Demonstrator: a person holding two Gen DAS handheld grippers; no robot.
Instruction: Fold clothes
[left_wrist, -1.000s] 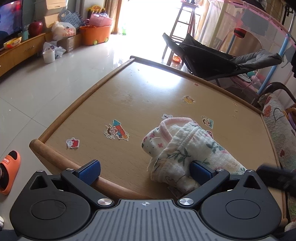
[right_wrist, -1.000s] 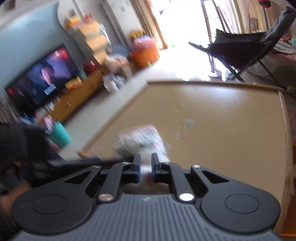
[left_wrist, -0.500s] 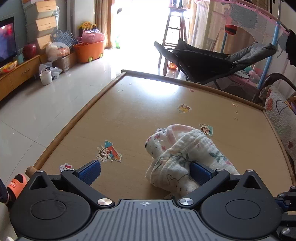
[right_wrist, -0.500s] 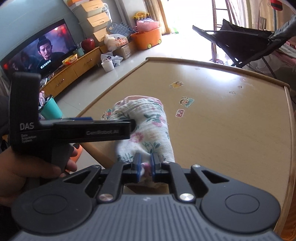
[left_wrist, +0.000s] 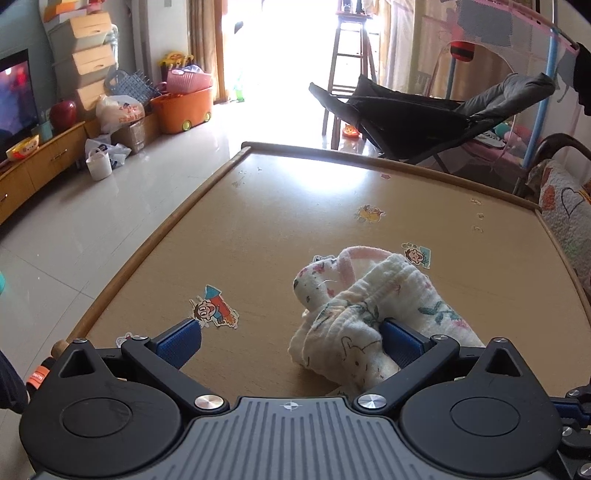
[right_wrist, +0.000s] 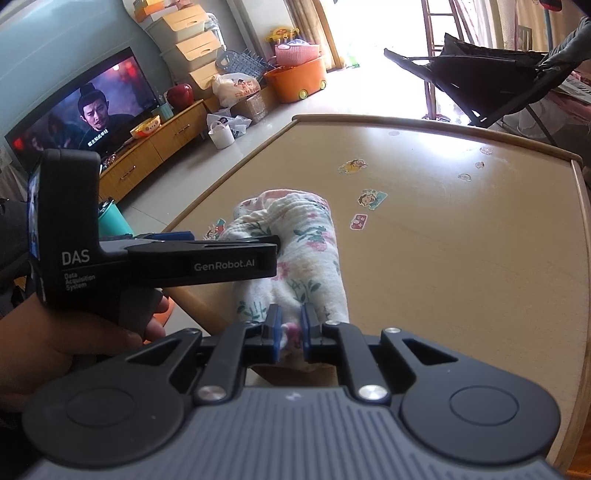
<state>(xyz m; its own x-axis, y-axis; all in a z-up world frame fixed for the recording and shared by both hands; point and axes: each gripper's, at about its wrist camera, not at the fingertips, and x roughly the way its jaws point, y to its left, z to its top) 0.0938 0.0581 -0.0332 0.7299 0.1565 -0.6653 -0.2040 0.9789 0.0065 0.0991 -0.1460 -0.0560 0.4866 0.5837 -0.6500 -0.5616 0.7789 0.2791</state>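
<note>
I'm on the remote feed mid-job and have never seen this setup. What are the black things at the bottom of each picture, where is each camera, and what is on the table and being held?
There is no robot arm here. A person holds a two-finger gripper in each hand, and a fisheye camera on each one looks forward along its fingers, so the black shape at the bottom is the gripper itself.

The left wrist view shows the left gripper open wide; its right blue pad sits against the floral garment without clamping it.

The right wrist view shows the right gripper shut on the near end of the same floral garment. The black tool on the left of that view is the left gripper, held in the person's hand.

The garment lies bunched on the wooden table, which carries cartoon stickers.
</note>
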